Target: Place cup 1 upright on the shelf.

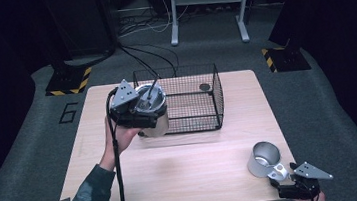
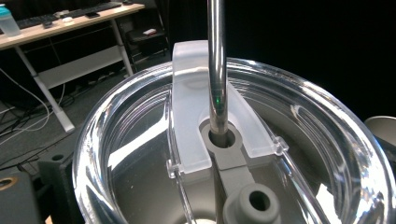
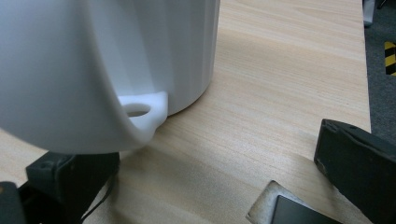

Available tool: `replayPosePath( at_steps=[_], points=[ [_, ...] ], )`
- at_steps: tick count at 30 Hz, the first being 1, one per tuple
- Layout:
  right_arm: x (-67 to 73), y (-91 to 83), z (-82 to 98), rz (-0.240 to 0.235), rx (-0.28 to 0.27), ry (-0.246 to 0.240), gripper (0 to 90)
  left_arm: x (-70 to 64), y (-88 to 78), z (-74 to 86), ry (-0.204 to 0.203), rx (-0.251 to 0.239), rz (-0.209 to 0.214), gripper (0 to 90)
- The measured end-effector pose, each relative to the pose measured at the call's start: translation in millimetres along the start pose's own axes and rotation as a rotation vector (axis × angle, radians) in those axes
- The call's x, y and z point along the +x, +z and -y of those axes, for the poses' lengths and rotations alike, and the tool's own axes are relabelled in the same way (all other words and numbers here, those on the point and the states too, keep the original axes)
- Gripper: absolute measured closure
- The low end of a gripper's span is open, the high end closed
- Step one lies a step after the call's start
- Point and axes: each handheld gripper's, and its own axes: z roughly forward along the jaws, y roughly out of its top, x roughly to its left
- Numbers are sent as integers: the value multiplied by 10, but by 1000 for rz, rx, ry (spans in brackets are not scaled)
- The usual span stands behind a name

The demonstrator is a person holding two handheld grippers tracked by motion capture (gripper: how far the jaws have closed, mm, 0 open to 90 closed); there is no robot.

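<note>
The left tool [image 1: 140,115] is raised above the tabletop [image 1: 183,165], just in front of the near left corner of the wire basket [image 1: 186,99], and it carries a steel tumbler [image 1: 152,111] with a clear lid [image 2: 233,140] and a metal straw [image 2: 217,70]. The tumbler touches the basket's front left edge in the high view, though whether it is over the basket wall or beside it I cannot tell. In the left gripper view the lid sits right under the camera, the straw passing through a grey hole in its middle; the tool's jaws are hidden behind the tumbler, so I can't tell how they grip it.

The right tool [image 1: 295,181] rests far from the basket, at the tabletop's near right corner. A metal cup [image 1: 263,159] stands just ahead of it, handle [image 3: 140,112] turned toward the tool. In the right gripper view the jaws stand spread wide, one at each side, the cup's handle between them but touching neither.

A small round dark thing [image 1: 204,86] lies inside the basket, near its far right corner.
</note>
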Motion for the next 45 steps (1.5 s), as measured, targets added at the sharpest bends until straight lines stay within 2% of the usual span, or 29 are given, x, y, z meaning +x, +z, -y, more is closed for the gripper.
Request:
replayPosePath(
  at_steps=[6,8,15,16,20,24,26,28,32,33,34,36,39,41,45],
  points=[
    [-2,1,-1,-1,0,-2,0,78,65,-35,-25,-6,-4,42],
    [-3,1,-1,-1,0,-3,0,112,92,-64,-11,1,-14,42],
    [-4,1,-1,-2,-1,-5,0,155,145,-122,-10,2,-30,42],
    [-5,1,-1,-2,0,-5,0,174,157,-145,2,10,-25,42],
    [-4,1,-1,-2,0,-5,0,184,183,-172,-4,8,-30,42],
    [-4,1,-1,-2,0,-5,0,199,210,-196,11,12,-40,42],
    [-4,1,-1,-2,0,-5,0,209,231,-200,-1,14,-40,42],
    [-4,2,-1,-1,0,-5,0,236,252,-204,4,21,-40,42],
    [-4,2,-1,-2,-1,-4,0,279,314,-205,-22,29,-39,42],
    [-4,1,-1,-2,0,-4,0,299,333,-210,-9,30,-44,42],
    [-4,1,-1,-2,0,-4,0,299,348,-209,-19,30,-45,42],
    [-4,1,-1,-1,0,-4,0,325,374,-214,-11,33,-54,42],
    [-1,0,0,-1,0,-1,0,383,439,-207,-26,36,-55,42],
    [-3,1,0,-1,-1,-3,0,406,452,-204,-21,43,-56,42],
    [-3,1,-1,-1,0,-3,0,466,531,-158,-48,46,-68,42]
  ],
)
